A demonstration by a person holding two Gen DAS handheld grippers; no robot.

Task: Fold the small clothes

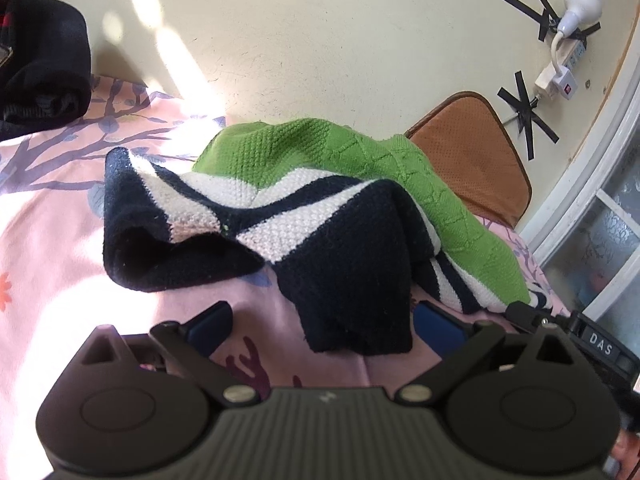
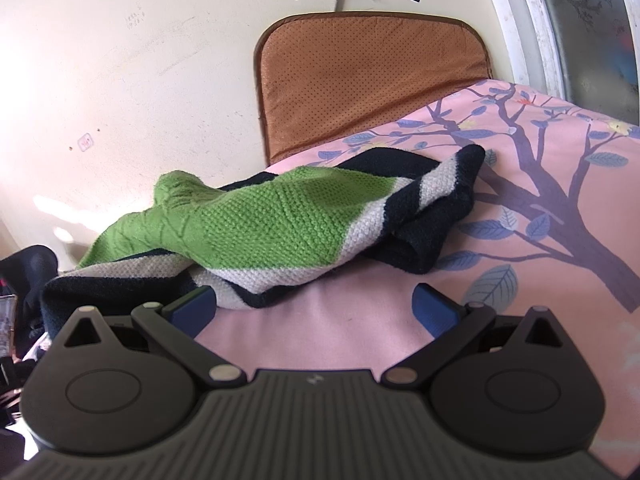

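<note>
A small knit sweater (image 1: pixel 304 208), green with white and navy stripes, lies crumpled on the pink floral bedsheet (image 1: pixel 48 248). My left gripper (image 1: pixel 324 326) is open; a navy part of the sweater hangs between its blue fingers (image 1: pixel 212 324). In the right wrist view the same sweater (image 2: pixel 256 228) lies just ahead and left. My right gripper (image 2: pixel 316 312) is open and empty over bare sheet (image 2: pixel 552 240), its left finger (image 2: pixel 192 308) close to the sweater's striped hem.
A dark folded garment (image 1: pixel 40 68) sits at the far left on the bed. A brown cushion (image 2: pixel 360 80) leans against the cream wall (image 1: pixel 320 40). A window frame (image 1: pixel 600 184) stands at the right. A white lamp and power strip (image 1: pixel 568 40) are taped to the wall.
</note>
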